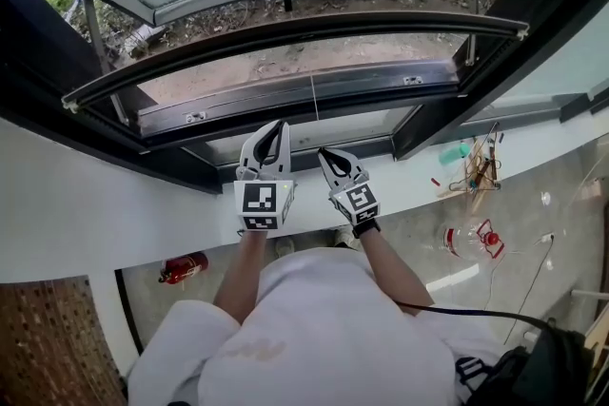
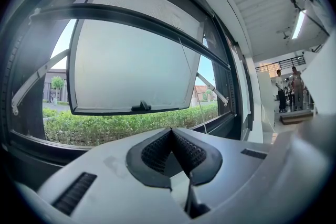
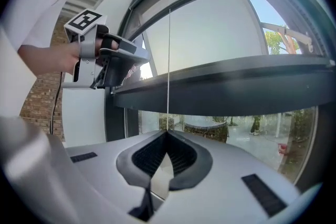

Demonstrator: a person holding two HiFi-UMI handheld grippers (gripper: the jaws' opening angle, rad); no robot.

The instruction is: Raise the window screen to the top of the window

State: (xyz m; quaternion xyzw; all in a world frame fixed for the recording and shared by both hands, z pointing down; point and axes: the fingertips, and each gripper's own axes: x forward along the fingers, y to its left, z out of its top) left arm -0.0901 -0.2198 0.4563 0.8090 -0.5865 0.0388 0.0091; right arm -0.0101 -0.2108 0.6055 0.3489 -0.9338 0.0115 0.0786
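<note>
Screen bar (image 1: pixel 295 35) spans the window (image 1: pixel 228 109) — open gap beneath, cord (image 1: pixel 313 88) midway.

We get strong daylight through the window pane (image 2: pixel 131 60); it blows out to flat white, and the thin cord (image 3: pixel 169 60) barely resolves against it. The frame (image 2: pixel 29 107) around the pane is backlit, near black. Gripper views: heavy fisheye bend, dark vignette far from the pane. Head view sharp, soft shadows below the pane.

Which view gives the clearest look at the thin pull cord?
Right gripper view: the cord runs straight up from the shut right gripper, apparently pinched there. Head view and left gripper view show only a faint line.
</note>
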